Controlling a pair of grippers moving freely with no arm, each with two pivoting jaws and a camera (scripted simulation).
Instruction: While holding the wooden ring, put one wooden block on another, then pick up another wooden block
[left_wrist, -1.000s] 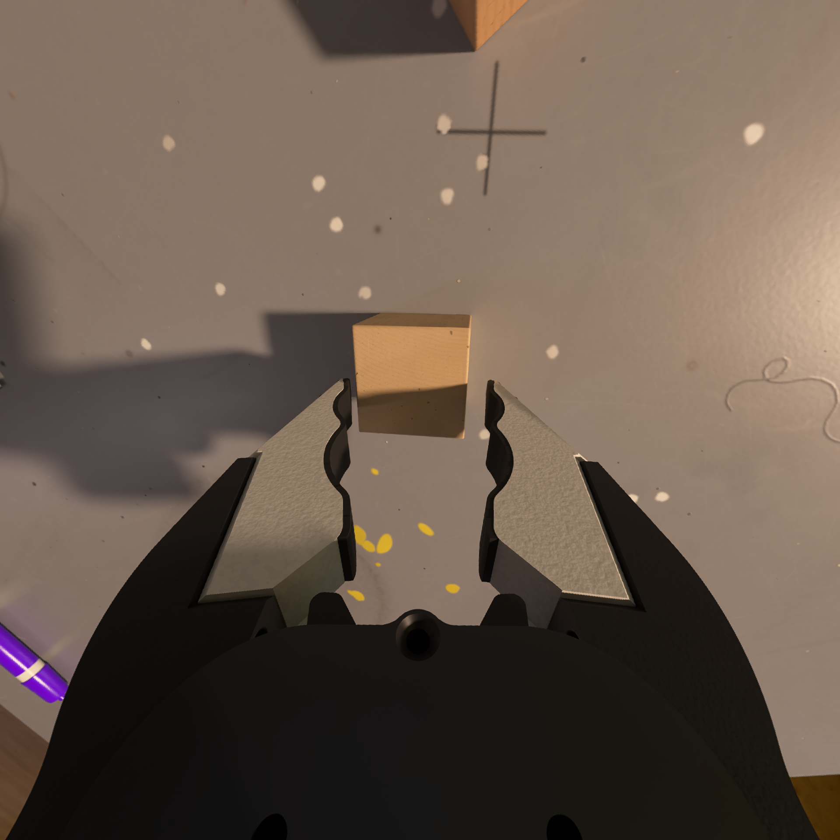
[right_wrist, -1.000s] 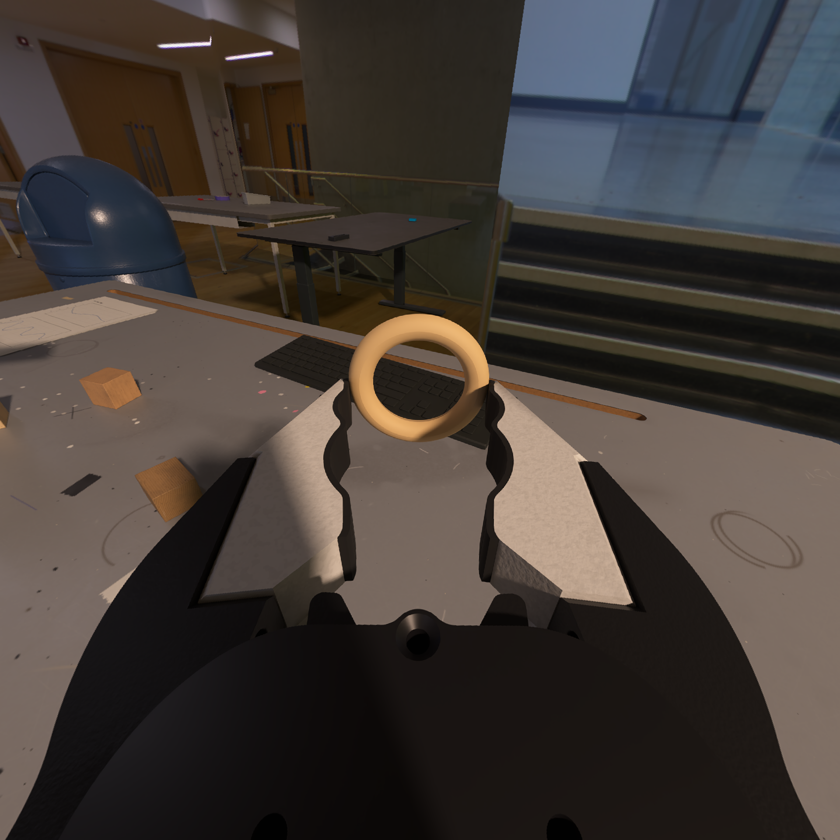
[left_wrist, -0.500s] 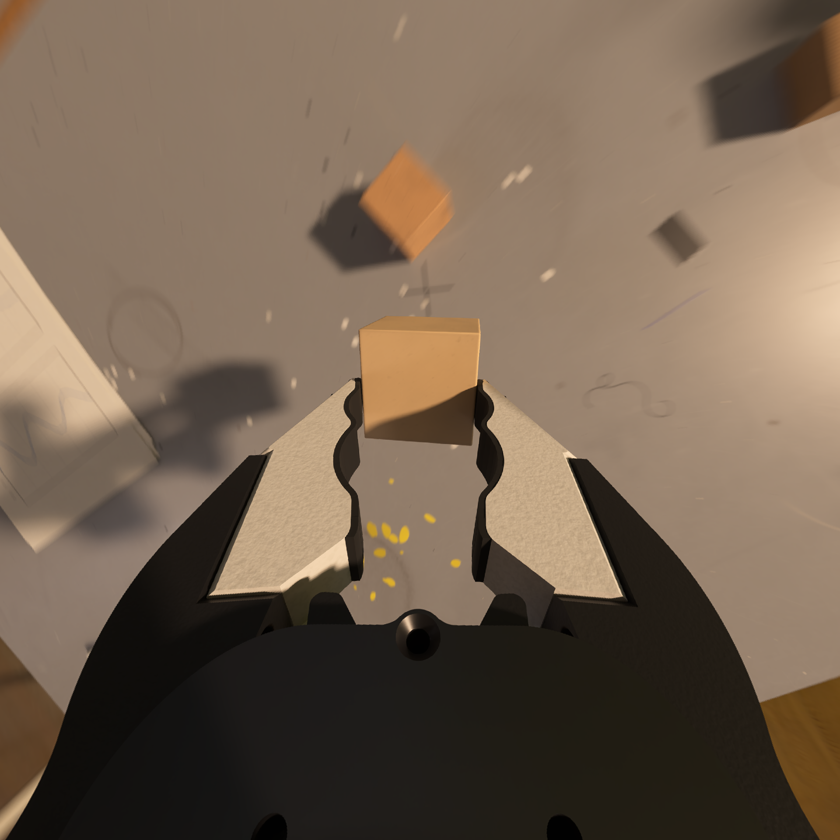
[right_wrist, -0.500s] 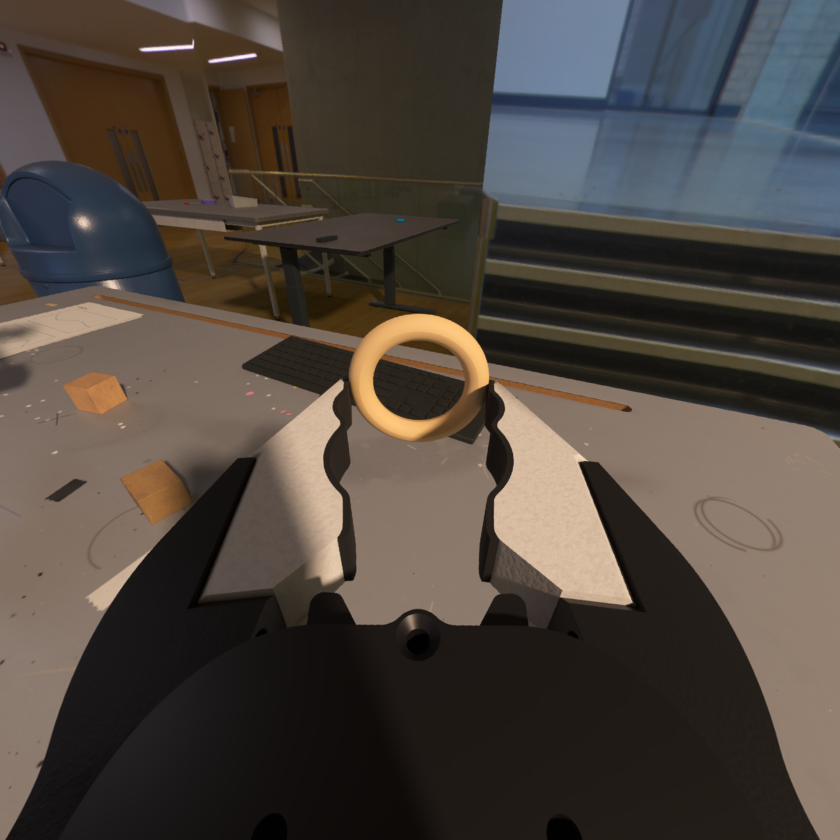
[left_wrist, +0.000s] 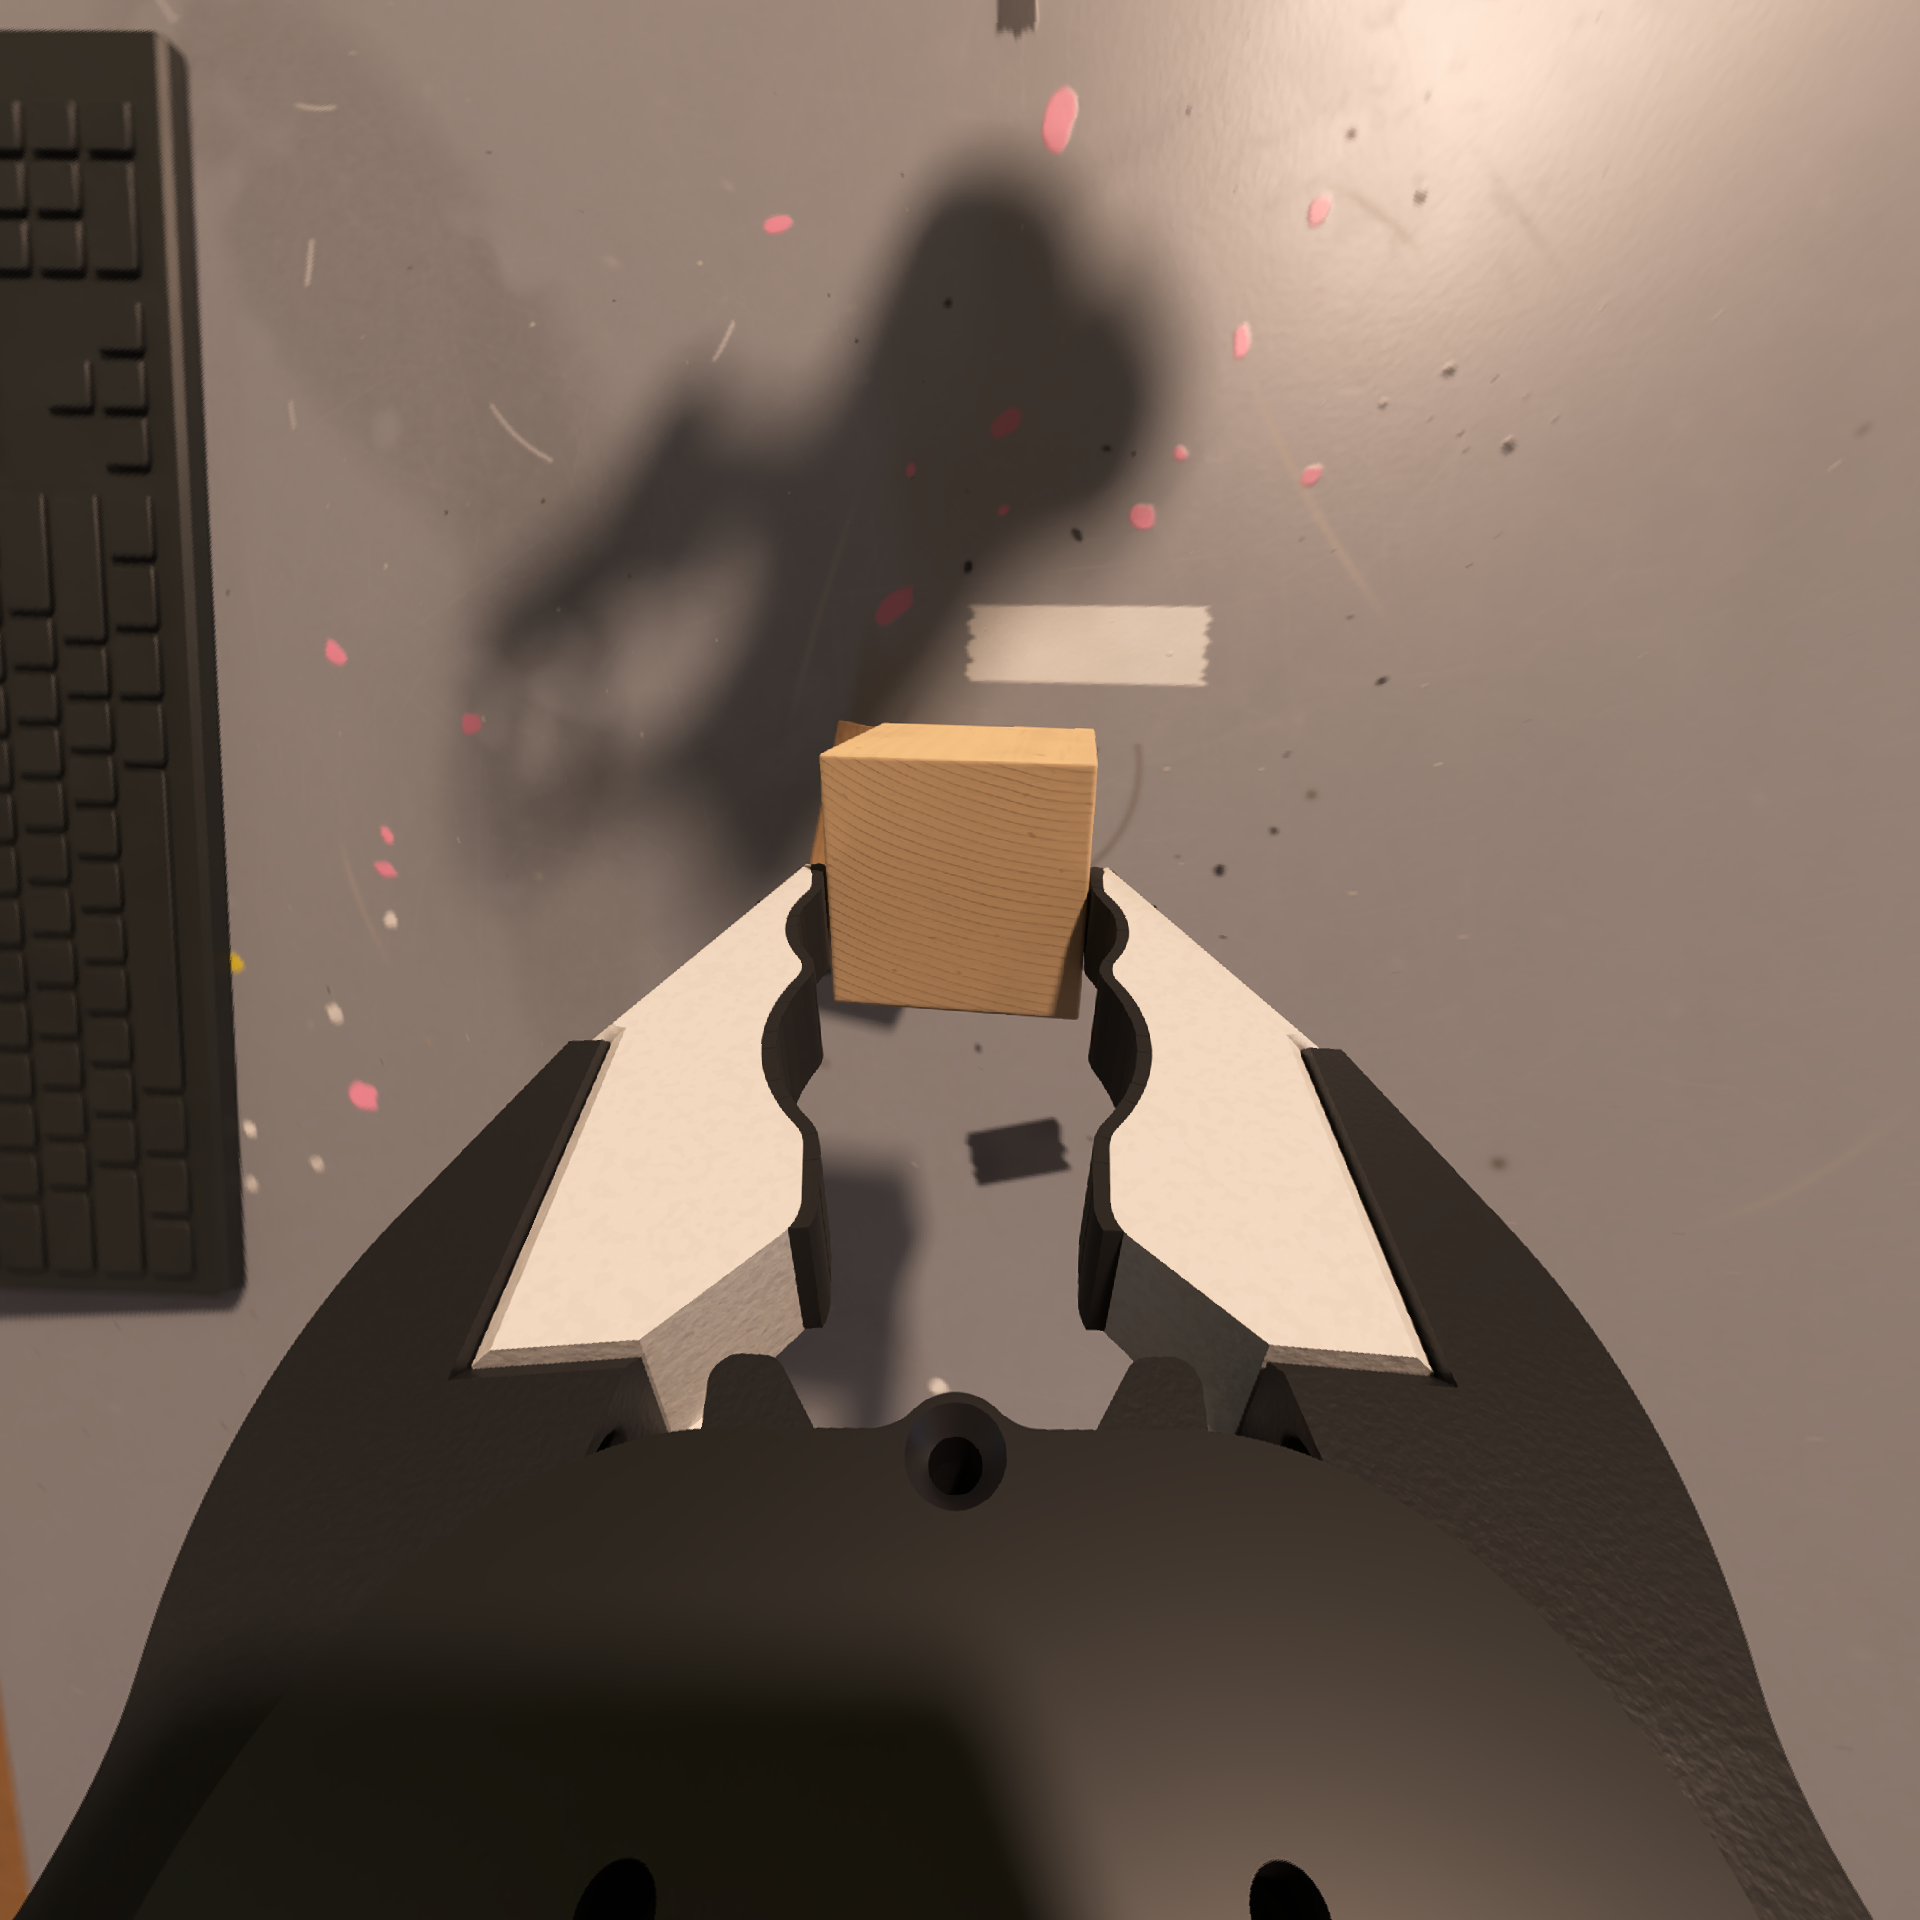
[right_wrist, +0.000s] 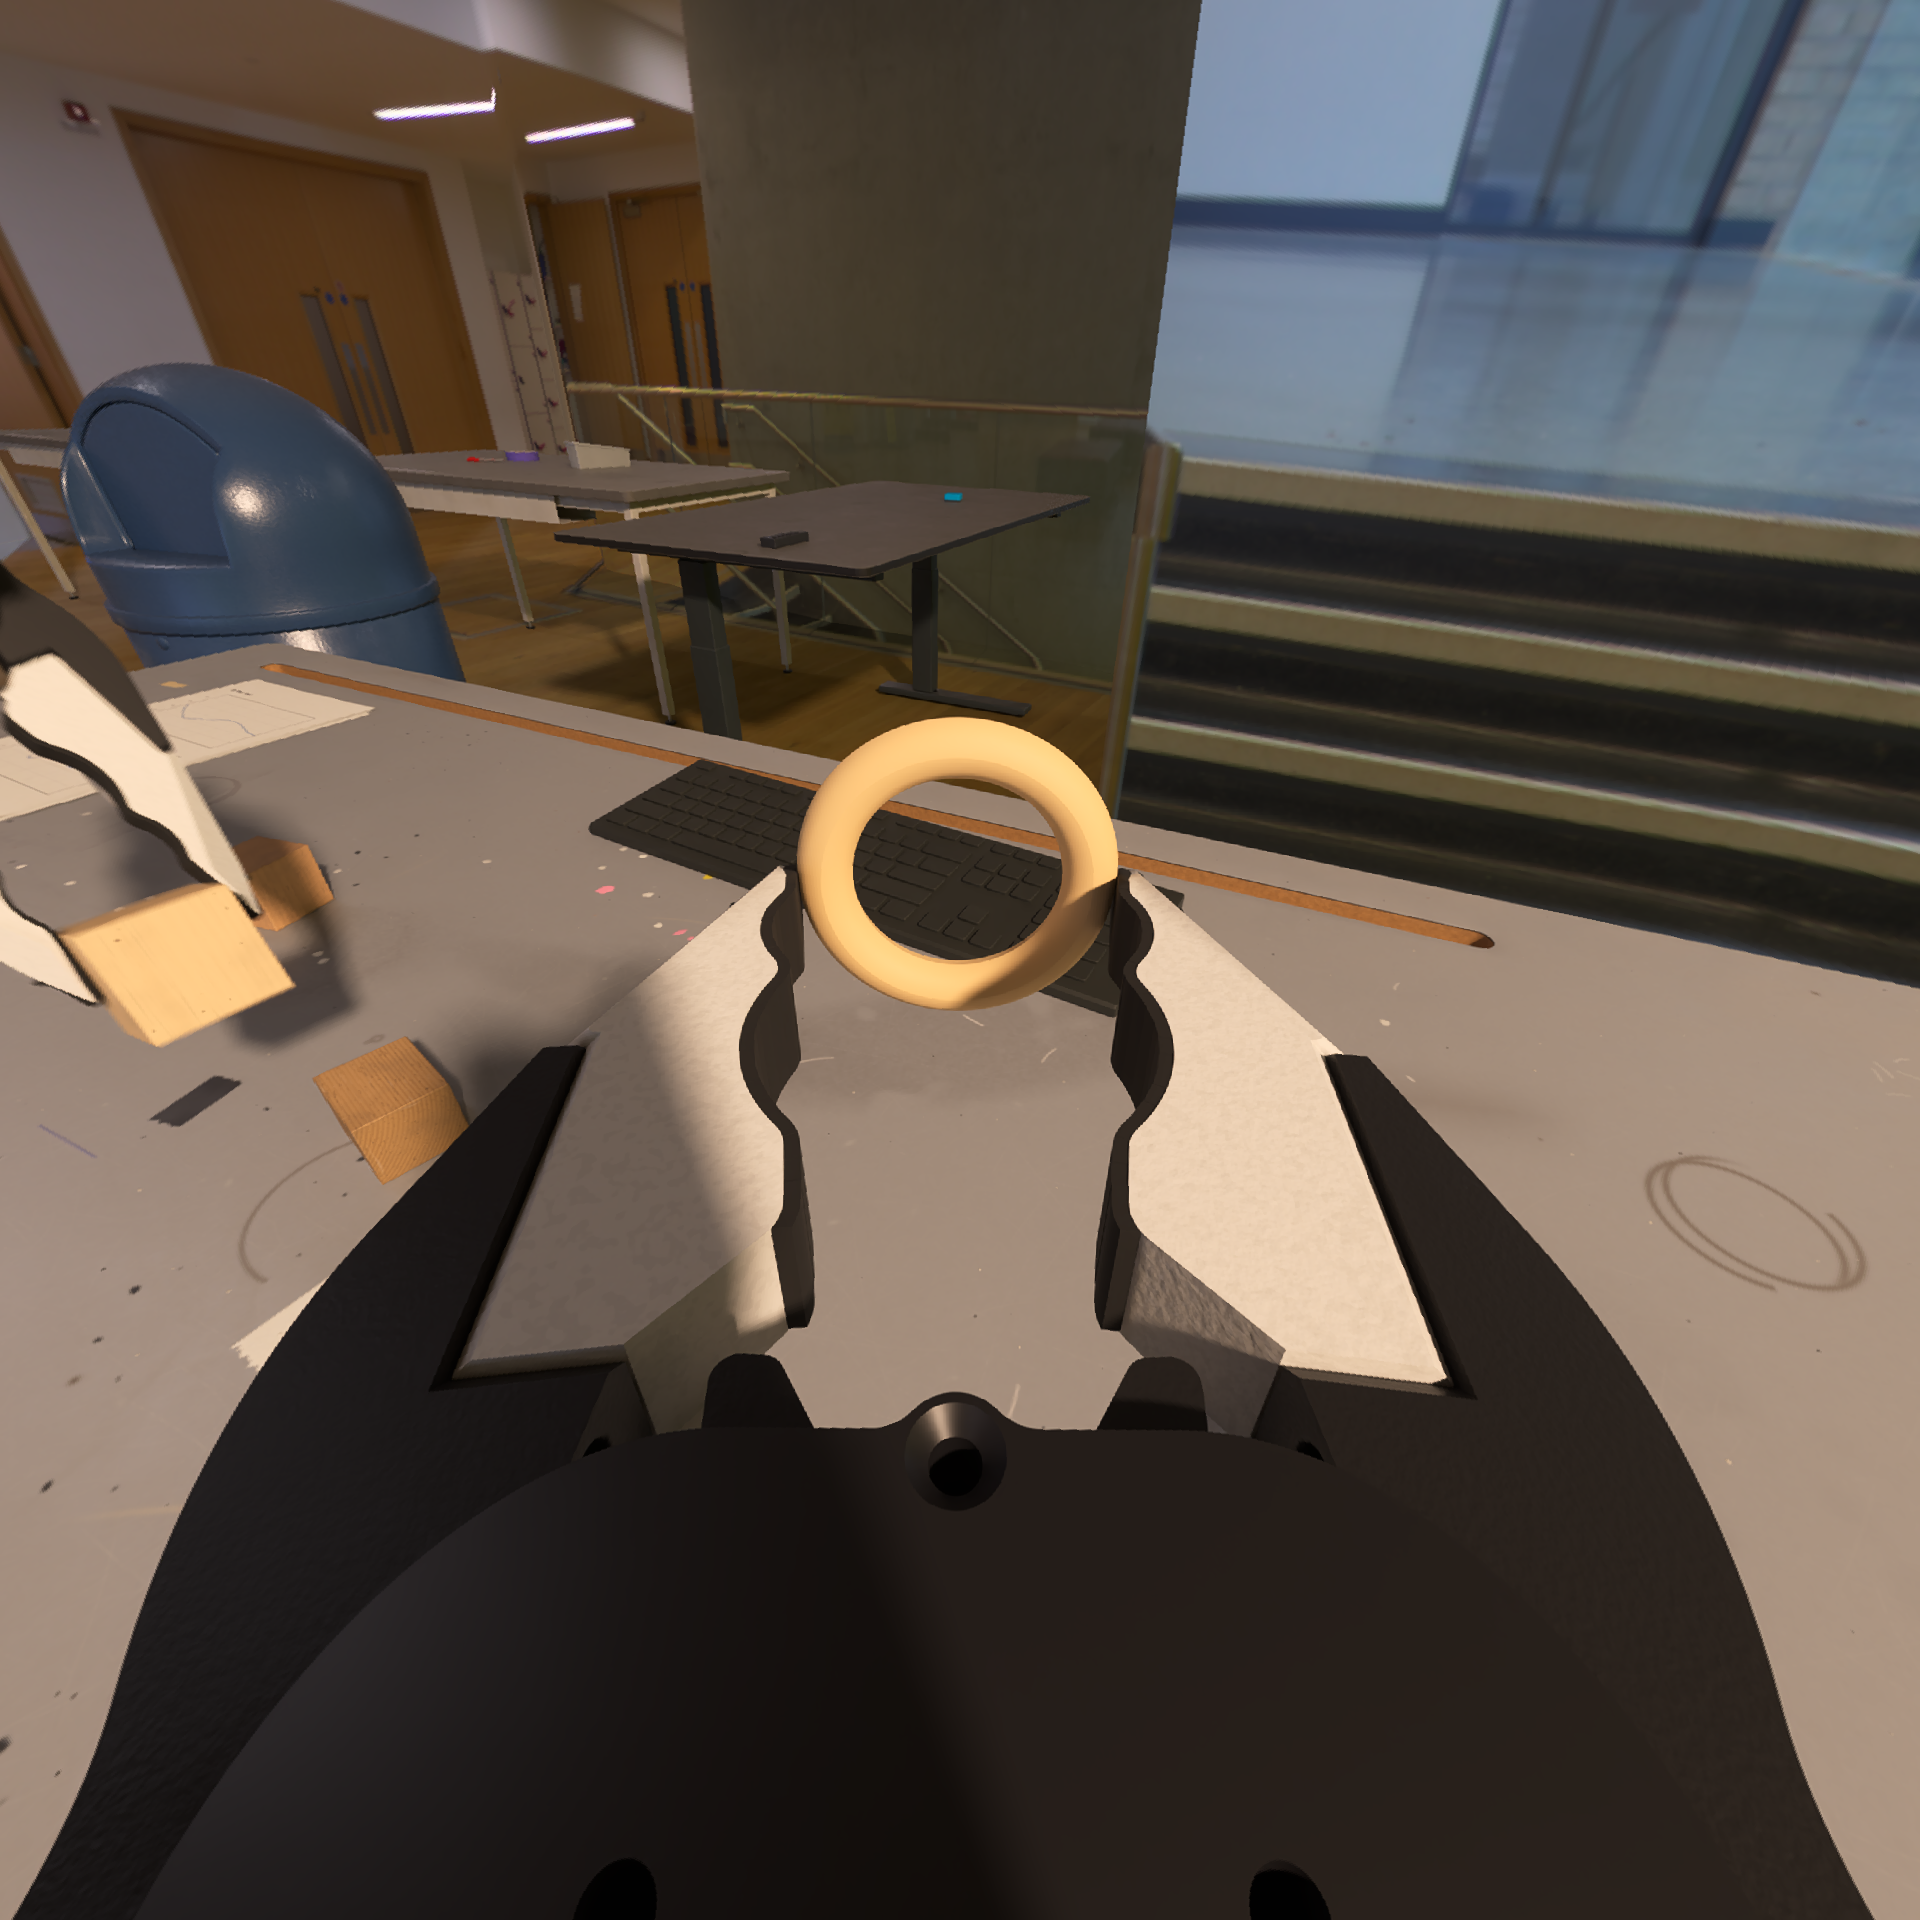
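My left gripper is shut on a wooden block and holds it above the grey table, looking straight down. A sliver of a second wooden block shows just under and behind the held one. In the right wrist view the left gripper's fingers hold that block in the air at the far left, with the second block right behind it on the table. A third block lies nearer. My right gripper is shut on the wooden ring, upright above the table.
A black keyboard lies left of the held block and also shows in the right wrist view. White tape and black tape are stuck on the table. Papers lie at the far left. A blue bin stands beyond the edge.
My left gripper has shut on the block, lifted it and carried it across the table to a spot by the keyboard, over another block. The right gripper still holds the ring, barely moved.
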